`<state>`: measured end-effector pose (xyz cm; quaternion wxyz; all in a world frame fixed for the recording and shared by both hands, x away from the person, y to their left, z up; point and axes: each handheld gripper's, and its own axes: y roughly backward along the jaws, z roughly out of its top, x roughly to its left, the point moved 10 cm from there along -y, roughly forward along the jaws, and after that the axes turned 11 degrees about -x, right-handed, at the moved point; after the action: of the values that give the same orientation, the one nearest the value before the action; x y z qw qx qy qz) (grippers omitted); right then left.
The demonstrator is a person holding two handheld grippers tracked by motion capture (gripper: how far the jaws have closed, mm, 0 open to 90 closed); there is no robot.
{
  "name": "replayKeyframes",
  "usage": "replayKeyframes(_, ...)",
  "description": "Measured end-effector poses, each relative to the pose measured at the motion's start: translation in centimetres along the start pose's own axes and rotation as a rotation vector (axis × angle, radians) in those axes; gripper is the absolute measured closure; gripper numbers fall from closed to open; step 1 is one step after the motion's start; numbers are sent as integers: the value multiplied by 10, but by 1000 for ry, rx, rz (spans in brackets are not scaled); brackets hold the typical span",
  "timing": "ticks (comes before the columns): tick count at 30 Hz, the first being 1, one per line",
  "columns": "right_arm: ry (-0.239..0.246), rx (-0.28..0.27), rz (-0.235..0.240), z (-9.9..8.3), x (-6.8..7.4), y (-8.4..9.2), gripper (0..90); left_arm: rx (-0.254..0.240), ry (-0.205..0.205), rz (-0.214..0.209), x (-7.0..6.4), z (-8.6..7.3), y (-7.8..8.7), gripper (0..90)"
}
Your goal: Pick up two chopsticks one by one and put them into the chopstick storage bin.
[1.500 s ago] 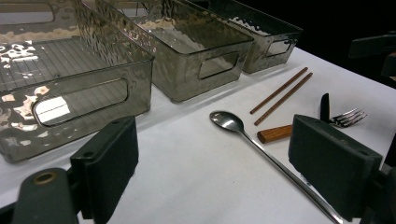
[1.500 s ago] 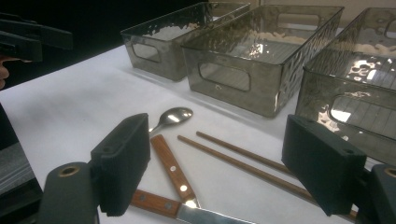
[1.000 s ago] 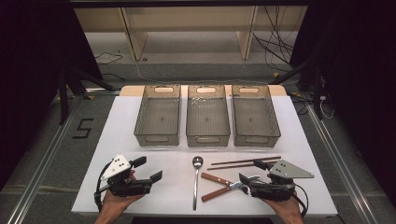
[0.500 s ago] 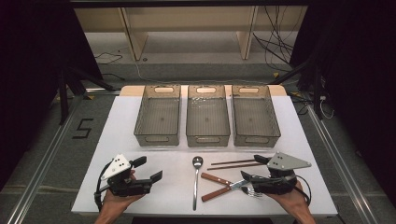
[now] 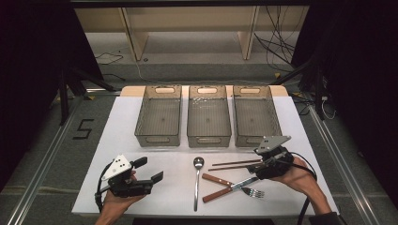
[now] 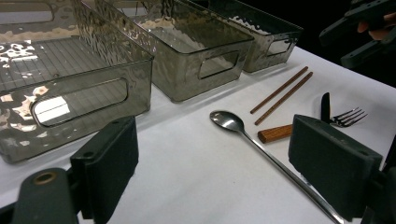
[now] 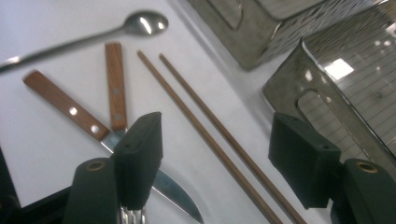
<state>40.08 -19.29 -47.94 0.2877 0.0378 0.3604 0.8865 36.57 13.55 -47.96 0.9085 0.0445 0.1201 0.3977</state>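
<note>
My right gripper point(image 5: 261, 158) hangs over the chopsticks point(image 5: 236, 164) near the desk's point(image 5: 122, 126) right edge, jaws apart and just been closing, nothing pinched. The chopsticks lie flat in front of the right bin point(image 5: 256, 115). My left gripper point(image 5: 149, 169), jaws spread and empty, sits by the front-left corner.

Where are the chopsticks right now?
In the high view the chopsticks lie on the white table, right of the spoon, just in front of the right-hand bin, with the right gripper at their end.
</note>
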Motion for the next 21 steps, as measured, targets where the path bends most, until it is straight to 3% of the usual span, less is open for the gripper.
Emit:
replayKeyframes(12,88,203,80,-18,-7,-30,471,3,-2,-1,0,-1,-1,156)
replayKeyframes(21,172,313,134,-24,-6,-49,571,4,0,-2,1,0,0,157)
